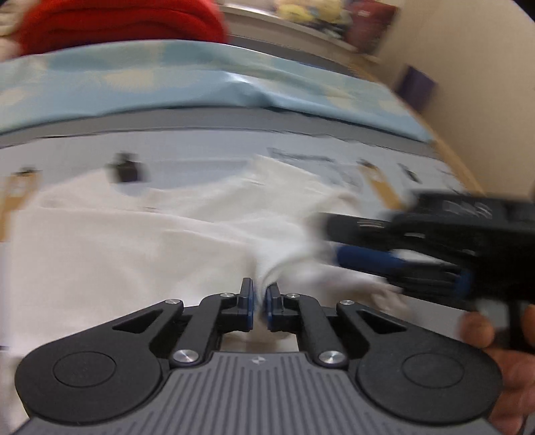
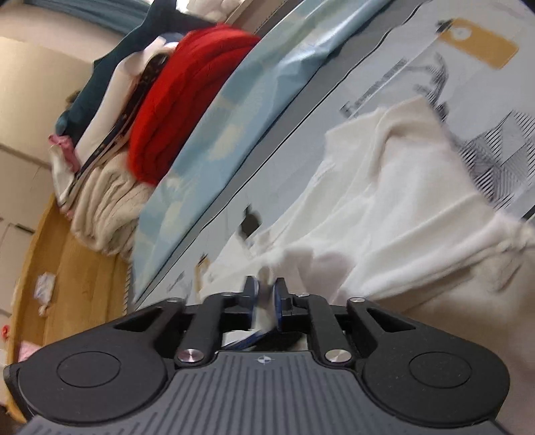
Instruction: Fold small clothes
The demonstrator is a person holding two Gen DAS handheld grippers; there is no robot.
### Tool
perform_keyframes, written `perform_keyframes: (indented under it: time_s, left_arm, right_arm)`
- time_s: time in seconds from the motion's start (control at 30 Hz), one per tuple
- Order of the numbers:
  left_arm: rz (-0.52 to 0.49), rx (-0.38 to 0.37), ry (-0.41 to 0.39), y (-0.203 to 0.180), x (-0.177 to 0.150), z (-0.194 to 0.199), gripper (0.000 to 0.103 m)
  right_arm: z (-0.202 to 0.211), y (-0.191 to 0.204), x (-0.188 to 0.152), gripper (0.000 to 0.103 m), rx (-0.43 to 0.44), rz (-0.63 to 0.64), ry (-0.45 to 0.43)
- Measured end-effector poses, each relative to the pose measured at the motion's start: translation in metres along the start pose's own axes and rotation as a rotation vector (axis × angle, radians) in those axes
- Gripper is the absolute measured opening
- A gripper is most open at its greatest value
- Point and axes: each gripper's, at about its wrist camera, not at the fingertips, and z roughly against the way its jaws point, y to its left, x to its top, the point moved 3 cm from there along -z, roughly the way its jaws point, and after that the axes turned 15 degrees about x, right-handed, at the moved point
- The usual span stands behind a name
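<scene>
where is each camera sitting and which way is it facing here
Left wrist: sits on the left gripper, looking down along its fingers at the white garment; the right gripper and a hand show at right.
Right wrist: sits on the right gripper, tilted, facing the white garment and the stack of folded clothes.
Shared: the white garment, blue cloth, red garment.

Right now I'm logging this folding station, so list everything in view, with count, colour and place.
white garment: one, white, spread on the printed mat, pinched by both grippers
printed mat: one, pale grey with tan marks, under the garment
blue cloth: one, light blue with pale patches, beyond the mat
red garment: one, red, folded in the clothes pile
clothes pile: one, teal, white, cream, beyond the blue cloth
left gripper: one, black, shut on garment
right gripper: one, black, cloth between its pads
hand: one, holding the right gripper
</scene>
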Motion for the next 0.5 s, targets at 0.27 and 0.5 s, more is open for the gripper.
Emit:
perform_keyframes:
  time_s: [0.27,0.5]
  left_arm:
    - [0.601,0.464,0.089,0.192,-0.001,0.008,0.007]
    - [0.651,0.345,0.144,0.201,-0.004,-0.004,0.028]
  right_arm:
    - [0.015,-0.047,0.009,0.036,-0.364,-0.116,-0.101]
    - [0.024,-0.060,0.005,0.035,-0.459,-0.161,-0.158]
